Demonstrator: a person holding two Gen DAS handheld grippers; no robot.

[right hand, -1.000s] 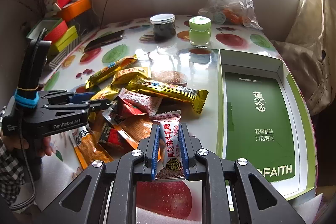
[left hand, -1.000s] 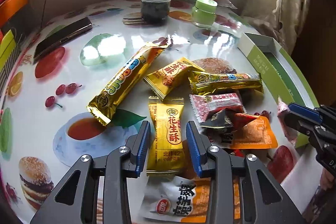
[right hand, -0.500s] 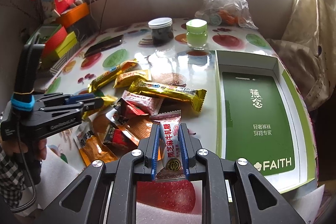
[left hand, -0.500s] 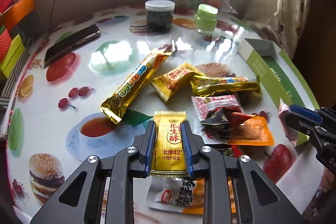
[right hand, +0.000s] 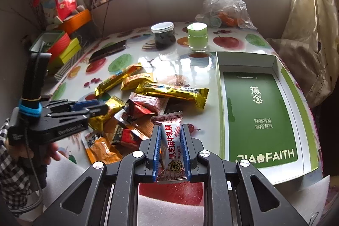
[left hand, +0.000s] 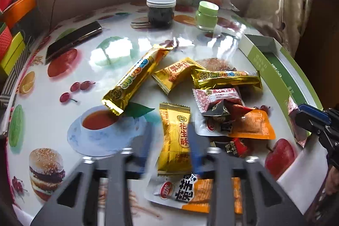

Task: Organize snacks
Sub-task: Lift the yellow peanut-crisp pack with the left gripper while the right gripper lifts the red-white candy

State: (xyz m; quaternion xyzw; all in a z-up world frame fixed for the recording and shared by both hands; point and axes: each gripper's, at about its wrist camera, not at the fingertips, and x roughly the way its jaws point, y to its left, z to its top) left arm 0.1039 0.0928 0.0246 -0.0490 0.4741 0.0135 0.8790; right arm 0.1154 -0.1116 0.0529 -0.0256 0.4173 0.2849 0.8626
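Loose snack packets lie in a pile on the fruit-print table (left hand: pixel 63 120). A yellow peanut-candy packet (left hand: pixel 175 135) lies between the blurred fingers of my left gripper (left hand: pixel 171 141). Its jaws are opening and the pads stand off the wrapper. My right gripper (right hand: pixel 170 135) is shut on a white-and-red sesame nougat packet (right hand: pixel 171 147), held above the table's near edge, just left of the open green box (right hand: pixel 260 99). In the left wrist view the right gripper (left hand: pixel 305 113) shows at the far right. Two long gold bars (left hand: pixel 135 77) (left hand: pixel 226 77) lie further back.
Behind the pile are a dark phone (left hand: pixel 74 41), a white-lidded jar (left hand: pixel 161 12), a green jar (left hand: pixel 206 16) and a plastic bag (right hand: pixel 224 5). Coloured boxes (right hand: pixel 63 50) line the left side. A hand with a checked sleeve (right hand: pixel 12 162) holds the left gripper (right hand: pixel 99 108).
The left gripper's jaws closed in on the yellow packet, then spread apart again, leaving it on the table. The right gripper has kept its hold on the nougat packet.
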